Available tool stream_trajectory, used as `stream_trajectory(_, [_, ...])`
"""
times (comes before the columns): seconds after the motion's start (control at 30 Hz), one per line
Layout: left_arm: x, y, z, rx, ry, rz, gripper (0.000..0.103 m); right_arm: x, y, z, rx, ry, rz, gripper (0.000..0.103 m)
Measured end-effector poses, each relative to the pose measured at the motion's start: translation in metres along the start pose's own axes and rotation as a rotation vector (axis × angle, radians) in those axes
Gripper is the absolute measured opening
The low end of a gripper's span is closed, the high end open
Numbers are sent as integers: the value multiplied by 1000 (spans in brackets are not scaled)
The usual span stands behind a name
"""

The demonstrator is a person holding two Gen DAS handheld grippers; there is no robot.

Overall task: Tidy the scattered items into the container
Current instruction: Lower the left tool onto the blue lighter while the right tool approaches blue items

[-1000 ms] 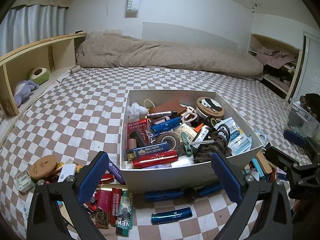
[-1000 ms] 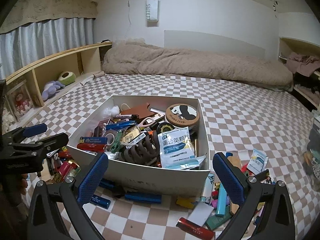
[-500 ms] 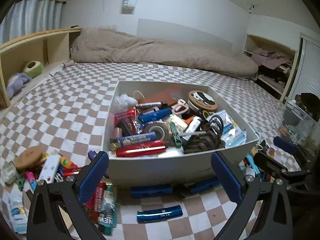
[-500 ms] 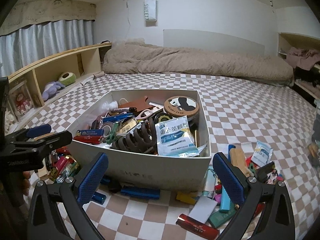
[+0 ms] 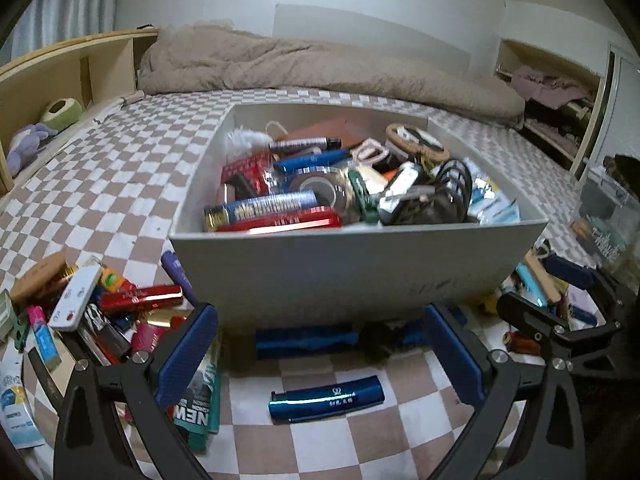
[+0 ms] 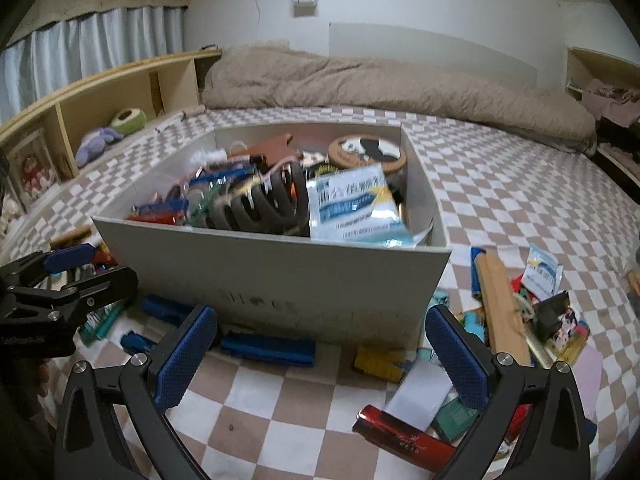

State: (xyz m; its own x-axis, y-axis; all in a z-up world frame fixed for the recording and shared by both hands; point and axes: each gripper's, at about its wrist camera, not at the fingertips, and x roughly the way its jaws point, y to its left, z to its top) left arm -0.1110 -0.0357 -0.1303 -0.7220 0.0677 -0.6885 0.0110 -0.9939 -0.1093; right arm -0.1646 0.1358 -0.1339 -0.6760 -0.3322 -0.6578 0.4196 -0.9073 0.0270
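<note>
Fingers of the left gripper [image 5: 320, 354] stand wide apart with nothing between them, low over the checked brown-and-white bedcover [image 5: 100, 184], and the right gripper [image 6: 320, 354] is likewise spread and empty. Between and ahead of both sits the grey rectangular cardboard box [image 5: 360, 264], already heaped with pens, packets and tubes, while loose items lie around its foot. A glossy blue flat lighter-shaped case [image 5: 326, 399] lies alone on the cover just in front of the left gripper, near its open fingers. This looks like the reach for the next pickup; the coming move probably calls for lowering the left fingers astride that case and closing across its narrow width.
</note>
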Motion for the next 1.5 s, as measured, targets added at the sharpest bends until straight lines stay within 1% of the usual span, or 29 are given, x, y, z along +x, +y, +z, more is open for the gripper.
stream_trajectory(0.27, [20, -6, -21, -2, 77, 6, 103, 17, -1, -15, -5, 65, 1, 103])
stream_trajectory(0.4, [29, -6, -31, -15, 115, 24, 103, 24, -2, -22, -3, 97, 4, 103])
stream_trajectory(0.57, [41, -6, -43, -24, 168, 37, 103, 35, 0, -32, -30, 155, 9, 103])
stream_trajectory(0.63, [46, -6, -48, -29, 190, 45, 103, 36, 1, -34, -39, 165, 16, 103])
stream_trajectory(0.87, [48, -10, -54, 4, 188, 87, 103, 37, 6, -41, -116, 181, 15, 103])
stream_trajectory(1.07, [47, -12, -60, 23, 175, 108, 103, 36, 12, -54, -219, 176, 34, 103])
stream_trajectory(1.13, [47, -12, -61, 31, 171, 110, 103, 36, 11, -56, -224, 167, 39, 103])
stream_trajectory(1.27, [46, -16, -65, 64, 167, 137, 103, 34, 7, -58, -234, 162, 63, 103])
stream_trajectory(1.4, [45, -12, -67, 47, 172, 118, 103, 32, 7, -61, -256, 179, 73, 103])
stream_trajectory(1.5, [43, -7, -68, 41, 173, 96, 103, 33, 3, -63, -233, 201, 104, 103])
